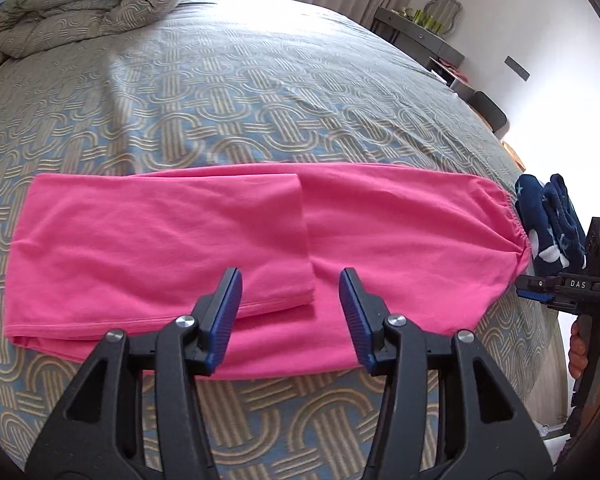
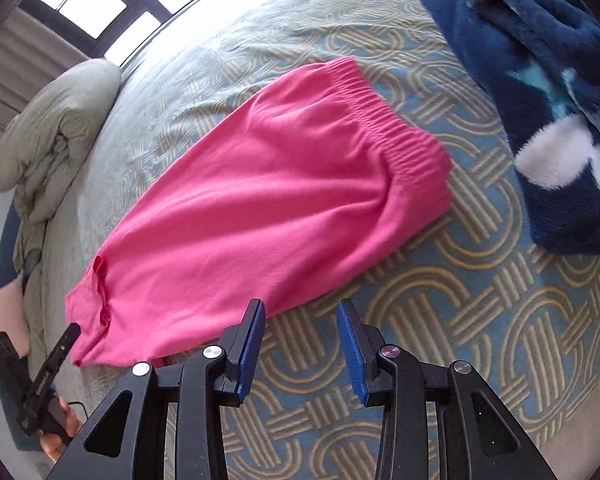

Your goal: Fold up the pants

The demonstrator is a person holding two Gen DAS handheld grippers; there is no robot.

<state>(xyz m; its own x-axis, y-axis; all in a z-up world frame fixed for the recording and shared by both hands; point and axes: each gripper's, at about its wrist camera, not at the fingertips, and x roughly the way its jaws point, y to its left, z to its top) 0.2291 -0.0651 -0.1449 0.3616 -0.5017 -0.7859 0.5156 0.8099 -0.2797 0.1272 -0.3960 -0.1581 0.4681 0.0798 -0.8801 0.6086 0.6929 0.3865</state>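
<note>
Pink pants lie flat across the patterned bed, legs stacked and the leg ends folded back over the middle; the elastic waistband is at the right. My left gripper is open and empty, just above the near edge of the pants at the folded leg end. My right gripper is open and empty, over the bedspread just beside the near edge of the pants, short of the waistband. The right gripper also shows in the left wrist view near the waistband corner.
A folded dark blue fleece garment with white shapes lies right of the waistband, also in the left wrist view. A rolled duvet sits at the far left of the bed. A dresser stands by the far wall.
</note>
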